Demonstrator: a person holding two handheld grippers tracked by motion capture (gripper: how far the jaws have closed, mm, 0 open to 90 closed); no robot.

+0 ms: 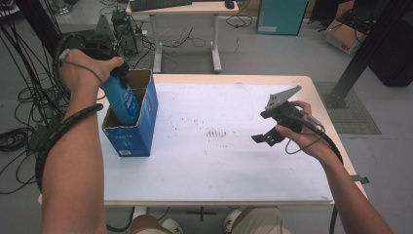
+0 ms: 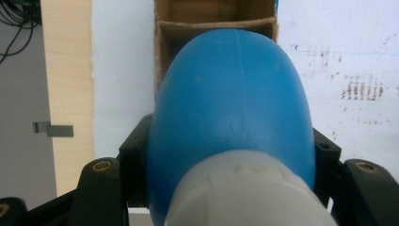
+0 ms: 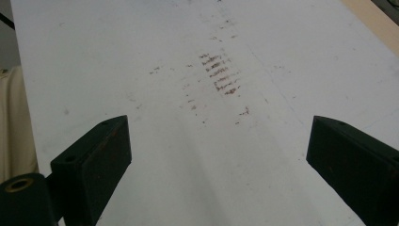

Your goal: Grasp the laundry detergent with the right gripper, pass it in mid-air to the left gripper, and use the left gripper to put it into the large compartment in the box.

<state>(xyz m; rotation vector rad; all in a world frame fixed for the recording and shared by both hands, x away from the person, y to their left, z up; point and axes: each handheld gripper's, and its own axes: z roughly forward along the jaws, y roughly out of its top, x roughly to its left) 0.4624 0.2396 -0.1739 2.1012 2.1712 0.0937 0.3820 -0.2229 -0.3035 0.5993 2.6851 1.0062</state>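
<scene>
At the table's left edge stands the cardboard box, blue printed outside, raw brown corrugated inside, its top flaps open. The left gripper points down over it, black jaws clamped on either side of a smooth, rounded blue plastic bottle. In the left gripper view the bottle bulges like a glossy dome with a pale whitish cap end nearest the camera, and its far end is lowered into the box. Across the matte white table, scuffed with small reddish-brown marks near its centre, the right gripper hovers near the right edge, jaws spread wide with nothing between them.
</scene>
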